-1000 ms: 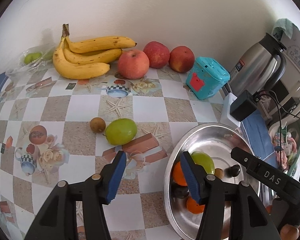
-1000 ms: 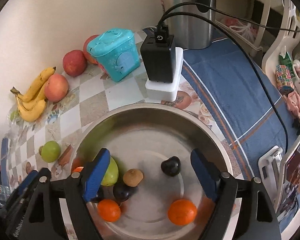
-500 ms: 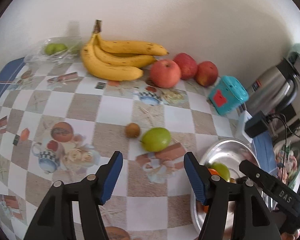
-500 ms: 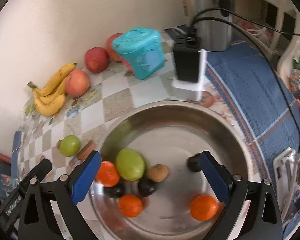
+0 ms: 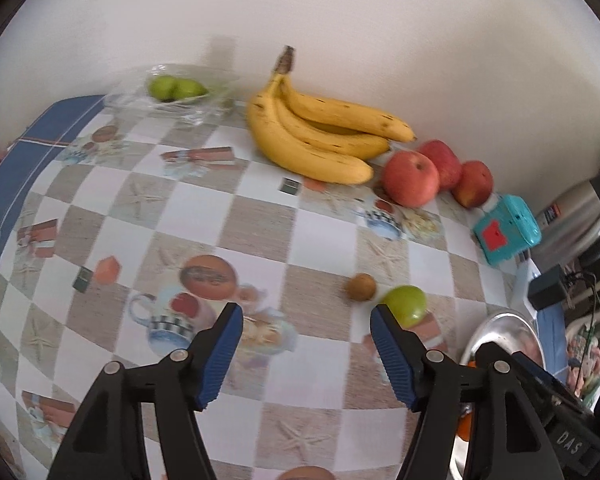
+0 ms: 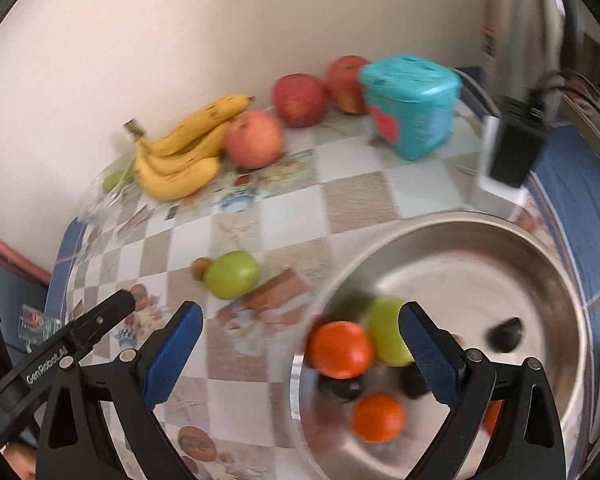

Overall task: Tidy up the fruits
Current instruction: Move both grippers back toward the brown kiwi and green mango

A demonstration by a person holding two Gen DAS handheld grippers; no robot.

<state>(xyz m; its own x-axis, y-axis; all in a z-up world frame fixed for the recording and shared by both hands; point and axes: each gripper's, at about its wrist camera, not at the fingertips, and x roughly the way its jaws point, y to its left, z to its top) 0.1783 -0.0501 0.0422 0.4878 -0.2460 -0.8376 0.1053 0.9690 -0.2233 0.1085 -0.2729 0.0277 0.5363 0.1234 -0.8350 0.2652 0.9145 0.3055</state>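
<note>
Two views here. On my left wrist cam, the left gripper (image 5: 306, 322) has just been opening, nothing between its pads; a green fruit (image 5: 406, 304) and small brown fruit (image 5: 361, 287) sit on the checkered table (image 5: 260, 220) beside its right finger. Right wrist cam is blurry: right gripper (image 6: 300, 324) spread wide and empty over the steel bowl (image 6: 548, 264) rim, oranges (image 6: 340, 349) inside.

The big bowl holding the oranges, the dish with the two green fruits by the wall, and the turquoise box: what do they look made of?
Big bowl: apparently polished metal, likely stainless steel; it mirrors light and fruit colours.
Dish: clear glass or hard plastic; the tablecloth shows through, which one I cannot tell.
Turquoise box: looks like moulded plastic, smooth with a slight sheen.
</note>
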